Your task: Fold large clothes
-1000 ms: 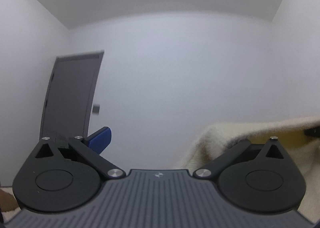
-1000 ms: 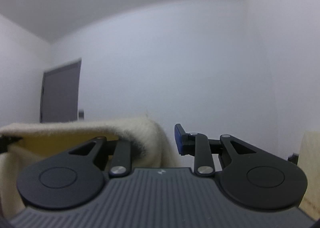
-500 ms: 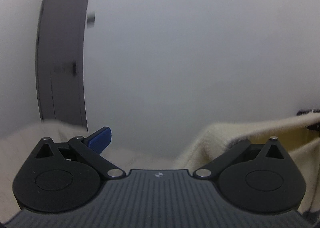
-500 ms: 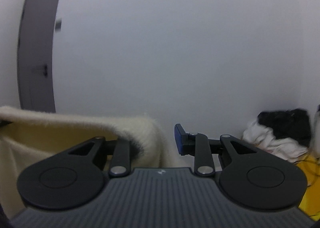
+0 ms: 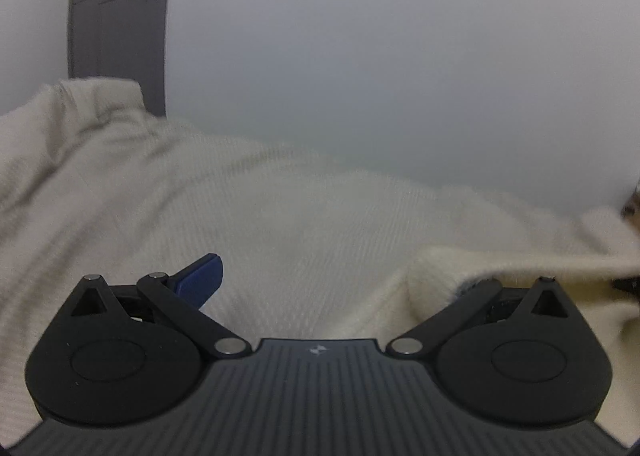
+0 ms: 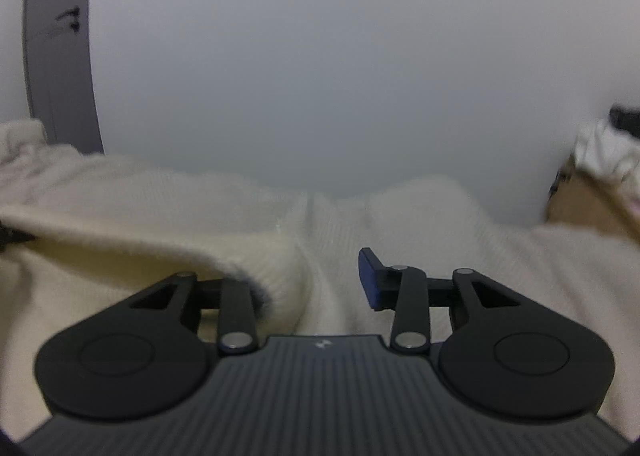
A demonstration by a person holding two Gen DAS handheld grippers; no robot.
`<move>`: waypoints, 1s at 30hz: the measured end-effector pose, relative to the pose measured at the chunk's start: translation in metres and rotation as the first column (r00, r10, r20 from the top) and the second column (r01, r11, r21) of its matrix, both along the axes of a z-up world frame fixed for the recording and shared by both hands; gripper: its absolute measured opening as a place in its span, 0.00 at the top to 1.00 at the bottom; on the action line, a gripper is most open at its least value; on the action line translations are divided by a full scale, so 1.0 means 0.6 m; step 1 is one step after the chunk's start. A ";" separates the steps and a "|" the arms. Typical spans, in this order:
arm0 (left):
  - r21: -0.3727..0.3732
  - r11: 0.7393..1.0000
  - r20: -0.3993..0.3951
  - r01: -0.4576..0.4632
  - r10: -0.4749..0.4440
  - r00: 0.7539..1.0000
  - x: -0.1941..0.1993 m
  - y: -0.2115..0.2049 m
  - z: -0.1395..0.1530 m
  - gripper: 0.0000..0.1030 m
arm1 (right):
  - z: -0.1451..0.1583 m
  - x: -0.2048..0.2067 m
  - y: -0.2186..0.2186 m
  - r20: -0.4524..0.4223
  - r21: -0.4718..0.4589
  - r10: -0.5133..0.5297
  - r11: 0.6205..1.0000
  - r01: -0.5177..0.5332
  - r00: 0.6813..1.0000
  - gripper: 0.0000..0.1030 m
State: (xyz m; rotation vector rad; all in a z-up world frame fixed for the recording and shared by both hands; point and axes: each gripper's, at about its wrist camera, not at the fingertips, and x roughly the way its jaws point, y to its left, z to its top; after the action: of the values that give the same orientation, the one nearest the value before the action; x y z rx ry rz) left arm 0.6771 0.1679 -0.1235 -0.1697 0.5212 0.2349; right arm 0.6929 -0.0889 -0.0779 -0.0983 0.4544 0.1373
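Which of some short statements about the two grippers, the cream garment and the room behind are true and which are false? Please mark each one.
1. The cream garment drapes over one finger of the left gripper. True.
2. The right gripper shows a red finger pad. False: the visible finger pad is blue.
3. A grey door stands at the far left in both views. True.
4. The garment is dark green. False: it is cream.
5. The right gripper's jaws are pressed together. False: a wide gap separates them, cloth over one finger.

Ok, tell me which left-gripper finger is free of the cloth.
The finger on the picture's left, blue pad bare; its partner hides under the cream garment fold.
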 end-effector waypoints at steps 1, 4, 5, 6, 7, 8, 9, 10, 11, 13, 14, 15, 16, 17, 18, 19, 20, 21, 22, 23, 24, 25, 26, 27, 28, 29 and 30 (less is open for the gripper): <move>-0.001 1.000 -0.013 0.008 -0.008 1.000 -0.006 -0.002 -0.018 0.00 | -0.019 0.006 -0.002 -0.013 0.009 -0.003 1.000 0.003 1.000 0.60; -0.069 0.998 -0.056 0.004 -0.008 0.998 0.017 0.016 -0.051 0.00 | -0.047 0.013 0.002 -0.021 0.027 0.000 1.000 0.001 1.000 0.54; -0.070 0.998 -0.068 0.003 -0.008 0.998 0.018 0.012 -0.052 0.00 | -0.048 0.011 0.001 -0.024 0.031 0.005 1.000 -0.004 1.000 0.53; -0.059 0.998 -0.081 0.003 -0.008 0.997 0.020 0.008 -0.052 0.00 | -0.051 0.016 0.003 -0.031 0.033 0.007 0.999 -0.006 0.999 0.52; -0.045 0.999 -0.098 0.001 -0.005 0.995 0.021 0.002 -0.051 0.00 | -0.050 0.019 0.001 -0.038 0.033 0.007 0.999 -0.006 0.999 0.52; -0.026 1.000 -0.123 0.000 -0.003 0.992 0.026 -0.004 -0.050 0.00 | -0.047 0.015 0.005 -0.046 0.032 0.007 0.999 -0.005 0.999 0.52; -0.016 1.000 -0.142 0.001 -0.003 0.990 0.031 -0.005 -0.048 0.00 | -0.039 0.018 0.003 -0.056 0.026 0.008 1.000 -0.006 0.998 0.51; -0.011 1.000 -0.162 0.005 -0.007 0.987 0.035 -0.006 -0.044 0.00 | -0.035 0.021 0.003 -0.065 0.014 0.010 1.000 -0.009 0.998 0.51; -0.009 1.000 -0.184 0.013 -0.014 0.983 0.033 -0.011 -0.035 0.00 | -0.033 0.031 -0.002 -0.074 0.002 0.012 1.000 -0.012 0.997 0.51; -0.012 1.000 -0.245 0.025 -0.028 0.969 0.030 -0.024 -0.023 0.00 | -0.025 0.029 0.012 -0.092 -0.020 -0.001 1.000 0.000 0.996 0.49; -0.015 1.000 -0.278 0.022 -0.025 0.960 0.032 -0.029 -0.018 0.00 | -0.022 0.018 0.013 -0.110 -0.029 -0.021 0.999 0.018 0.994 0.45; -0.029 0.999 -0.289 0.025 -0.032 0.957 0.030 -0.034 -0.012 0.00 | -0.025 0.018 0.018 -0.128 -0.039 -0.029 0.999 0.024 0.991 0.43; -0.053 0.997 -0.288 0.050 -0.063 0.955 0.027 -0.040 -0.003 0.00 | -0.023 0.015 0.026 -0.143 -0.046 -0.011 0.999 0.005 0.990 0.42; -0.063 0.995 -0.285 0.078 -0.093 0.954 0.026 -0.044 0.004 0.00 | -0.017 0.008 0.036 -0.151 -0.043 0.030 0.998 -0.037 0.988 0.39; -0.057 0.992 -0.282 0.111 -0.123 0.951 0.023 -0.054 0.015 0.00 | -0.012 0.002 0.043 -0.150 -0.042 0.056 0.997 -0.063 0.987 0.32; -0.043 0.991 -0.279 0.129 -0.136 0.951 0.020 -0.061 0.023 0.00 | -0.006 -0.007 0.050 -0.144 -0.051 0.068 0.996 -0.076 0.987 0.29; -0.033 0.990 -0.268 0.136 -0.140 0.953 0.012 -0.067 0.034 0.00 | 0.000 -0.015 0.054 -0.136 -0.054 0.069 0.996 -0.077 0.988 0.29; -0.040 0.990 -0.252 0.138 -0.143 0.957 0.002 -0.070 0.045 0.00 | 0.005 -0.020 0.053 -0.134 -0.049 0.067 0.996 -0.074 0.989 0.29; -0.055 0.989 -0.239 0.136 -0.145 0.960 -0.007 -0.071 0.055 0.00 | 0.011 -0.025 0.050 -0.135 -0.033 0.065 0.997 -0.071 0.989 0.29; -0.068 0.989 -0.230 0.131 -0.143 0.963 -0.018 -0.072 0.063 0.00 | 0.019 -0.032 0.044 -0.134 -0.014 0.066 0.998 -0.068 0.989 0.29; -0.078 0.989 -0.224 0.122 -0.137 0.965 -0.030 -0.072 0.072 0.00 | 0.026 -0.041 0.038 -0.126 0.000 0.062 0.998 -0.062 0.990 0.29; -0.085 0.990 -0.219 0.113 -0.129 0.967 -0.042 -0.073 0.080 0.00 | 0.032 -0.048 0.031 -0.115 0.010 0.056 0.998 -0.055 0.992 0.29; -0.091 0.990 -0.211 0.105 -0.122 0.970 -0.056 -0.073 0.088 0.00 | 0.040 -0.061 0.023 -0.106 0.021 0.052 0.999 -0.050 0.993 0.29; -0.095 0.991 -0.201 0.099 -0.116 0.973 -0.073 -0.075 0.097 0.00 | 0.047 -0.073 0.016 -0.099 0.032 0.051 0.998 -0.048 0.994 0.29; -0.095 0.991 -0.194 0.095 -0.112 0.974 -0.086 -0.077 0.105 0.00 | 0.055 -0.088 0.008 -0.094 0.043 0.049 0.998 -0.045 0.994 0.29; -0.097 0.991 -0.182 0.091 -0.107 0.977 -0.106 -0.078 0.116 0.00 | 0.066 -0.105 0.001 -0.088 0.049 0.049 0.998 -0.045 0.995 0.29; -0.102 0.991 -0.166 0.087 -0.103 0.981 -0.127 -0.079 0.127 0.00 | 0.074 -0.123 -0.006 -0.077 0.054 0.050 0.997 -0.046 0.996 0.29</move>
State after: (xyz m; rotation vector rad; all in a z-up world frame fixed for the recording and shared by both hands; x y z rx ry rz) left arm 0.6008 0.1205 -0.0474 -0.2175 0.7104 0.1319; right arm 0.6190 -0.0923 -0.0334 -0.0525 0.5269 0.2007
